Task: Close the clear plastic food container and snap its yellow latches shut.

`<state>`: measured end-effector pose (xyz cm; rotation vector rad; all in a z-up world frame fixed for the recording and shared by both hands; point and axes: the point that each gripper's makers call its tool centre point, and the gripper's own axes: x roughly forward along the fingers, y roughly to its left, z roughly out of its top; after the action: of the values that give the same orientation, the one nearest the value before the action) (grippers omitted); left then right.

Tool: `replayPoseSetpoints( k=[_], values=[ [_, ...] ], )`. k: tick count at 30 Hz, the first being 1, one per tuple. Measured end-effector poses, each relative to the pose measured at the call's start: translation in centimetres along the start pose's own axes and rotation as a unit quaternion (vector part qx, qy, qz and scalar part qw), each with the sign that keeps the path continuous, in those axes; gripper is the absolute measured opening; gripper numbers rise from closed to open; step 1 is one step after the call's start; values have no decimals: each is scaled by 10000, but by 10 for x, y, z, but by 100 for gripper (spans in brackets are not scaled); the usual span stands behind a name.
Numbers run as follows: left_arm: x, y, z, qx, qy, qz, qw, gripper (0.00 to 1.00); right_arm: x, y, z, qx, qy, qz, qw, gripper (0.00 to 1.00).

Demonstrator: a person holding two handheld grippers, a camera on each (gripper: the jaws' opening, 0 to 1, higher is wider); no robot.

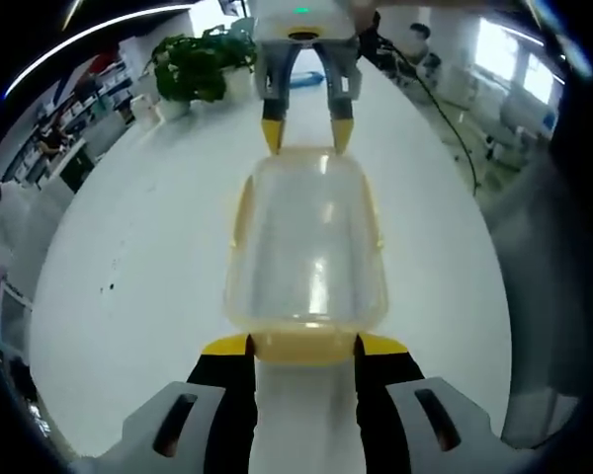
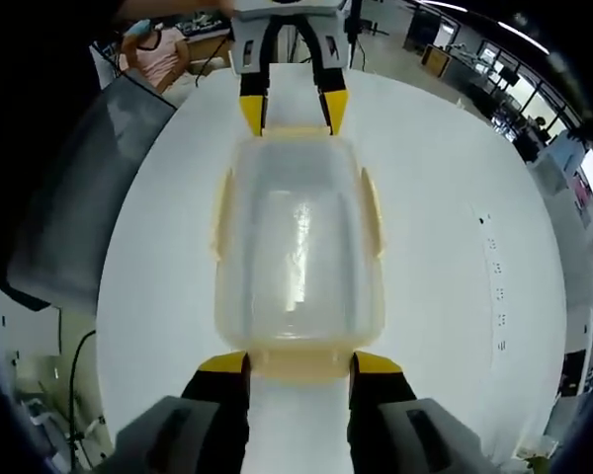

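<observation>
Lying lengthwise on the white table [image 1: 128, 257], the clear container [image 1: 306, 252] sits between the left gripper [image 1: 304, 346] and right gripper [image 2: 300, 363], each spread apart at an end latch.

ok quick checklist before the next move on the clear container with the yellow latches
1. Lid seated on the clear plastic food container: cannot tell.
2. Left gripper open, tips either side of the near yellow end latch: ok.
3. Right gripper open, straddling the opposite yellow end latch: ok.
4. Yellow side latches snapped down: cannot tell; they look flared outward.
5. Container flat on the white round table, between both grippers: ok.
6. End latches shut: cannot tell.
</observation>
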<state>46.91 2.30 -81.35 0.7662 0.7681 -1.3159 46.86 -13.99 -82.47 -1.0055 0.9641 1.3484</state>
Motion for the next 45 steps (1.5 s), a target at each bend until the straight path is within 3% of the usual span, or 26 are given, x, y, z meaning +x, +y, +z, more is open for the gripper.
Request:
replayPoseSetpoints(
  k=[6,9,17,31,38,45],
  values=[
    [5,-2,-6,-65,20,-163,9998,36,6,2,0,-34,36,188,9998,36],
    [6,-3,-3,-141,-130,-258,9995,36,5,2,-3,-102,88,194,9997,36],
    [5,-3,5,-70,-205,-300,9993,36,0,4,-9,-84,131,97,9998,36],
    [8,-1,-10,9,-67,-359,9993,36,11,6,1,-75,41,158,9998,36],
    [6,-2,-17,-88,-150,-443,9989,36,14,7,8,-21,-47,116,9999,36],
    [4,-3,-23,204,-322,-570,9976,37,19,18,10,302,-294,98,9991,38]
  ],
)
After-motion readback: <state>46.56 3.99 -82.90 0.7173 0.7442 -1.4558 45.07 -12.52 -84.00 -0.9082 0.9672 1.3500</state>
